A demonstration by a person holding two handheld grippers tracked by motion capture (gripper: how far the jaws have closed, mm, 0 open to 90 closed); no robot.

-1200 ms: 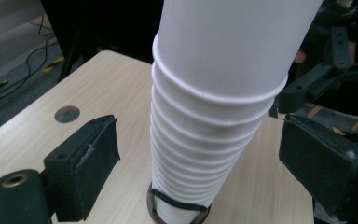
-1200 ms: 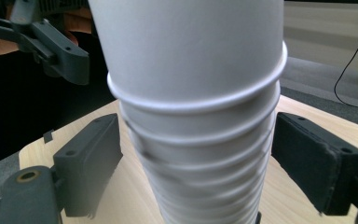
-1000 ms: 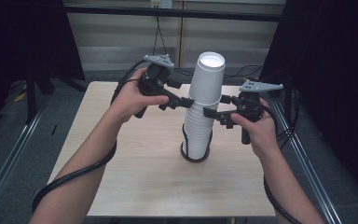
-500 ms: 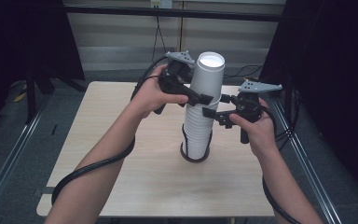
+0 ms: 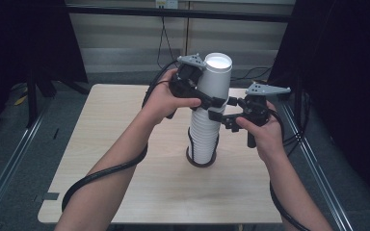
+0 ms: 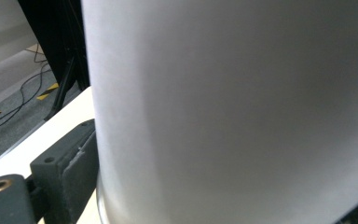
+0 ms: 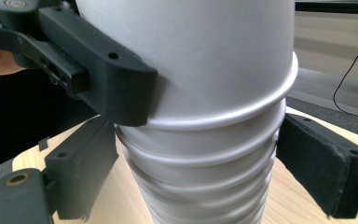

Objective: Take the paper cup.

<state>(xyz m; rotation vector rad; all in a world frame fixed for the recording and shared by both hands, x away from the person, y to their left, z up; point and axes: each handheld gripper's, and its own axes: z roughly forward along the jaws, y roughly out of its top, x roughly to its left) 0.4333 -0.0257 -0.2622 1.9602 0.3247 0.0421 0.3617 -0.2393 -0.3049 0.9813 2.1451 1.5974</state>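
A: Where is the cup stack (image 5: 203, 137) placed?

B: It is stood upright near the middle of the worktop (image 5: 125, 144), inside a dark ring (image 5: 201, 161). The top cup (image 5: 214, 79) is tilted a little towards the right, so its axis is not fully in line with the stack.

A: How is the left gripper (image 5: 211, 102) set?

B: It is brought in from the left, and its jaws have just been closing. The top cup is between them, and one jaw is pressed on its wall just above the rim, as seen in the right gripper view.

A: And the right gripper (image 5: 220, 117)?

B: It is held lower, from the right, with jaws spread apart on both sides of the stack, not touching. A straight lift is probably needed, since the top cup is held by the left gripper.
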